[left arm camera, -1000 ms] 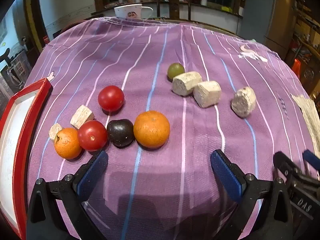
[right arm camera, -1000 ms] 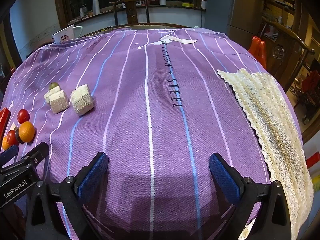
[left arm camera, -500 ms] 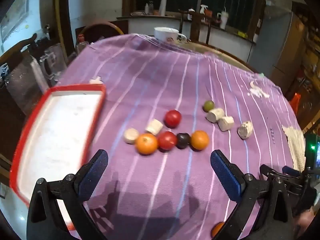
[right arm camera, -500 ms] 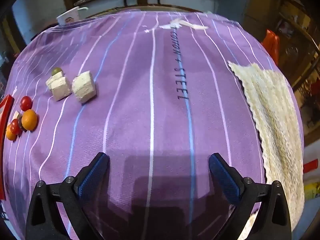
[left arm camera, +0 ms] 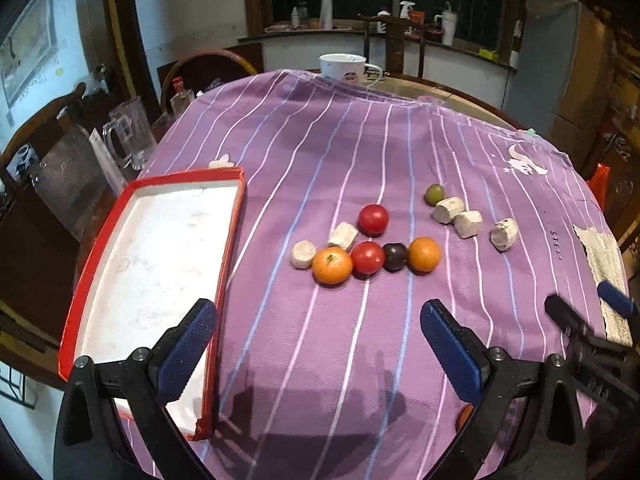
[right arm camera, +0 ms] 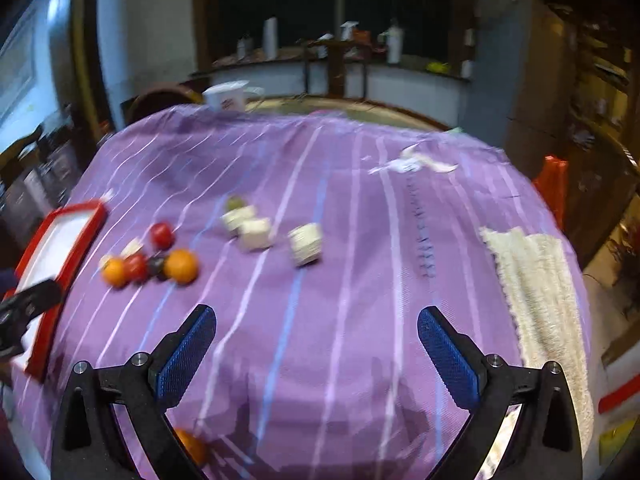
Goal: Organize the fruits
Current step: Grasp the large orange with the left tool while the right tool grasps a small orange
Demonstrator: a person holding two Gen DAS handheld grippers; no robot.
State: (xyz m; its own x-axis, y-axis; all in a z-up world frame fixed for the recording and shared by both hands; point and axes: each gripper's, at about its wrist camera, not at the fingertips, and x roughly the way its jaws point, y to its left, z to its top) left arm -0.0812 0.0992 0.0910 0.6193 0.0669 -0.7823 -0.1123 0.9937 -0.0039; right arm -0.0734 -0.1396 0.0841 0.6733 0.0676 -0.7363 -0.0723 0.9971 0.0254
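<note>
Left wrist view: white mug bears an unreadable red logo. Red-rimmed white tray holds no fruit; oranges, tomatoes lie beside it on striped purple cloth. Left gripper and right gripper jaws apart, holding nothing.

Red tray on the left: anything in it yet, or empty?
Empty as far as visible. The red tray shows only bare white floor; the left tongs hide part of its near end.

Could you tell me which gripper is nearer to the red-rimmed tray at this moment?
Left. The left gripper has one finger over the red-rimmed tray at its near corner. The right gripper hangs open over the purple cloth, with the tray well off to its left.
</note>
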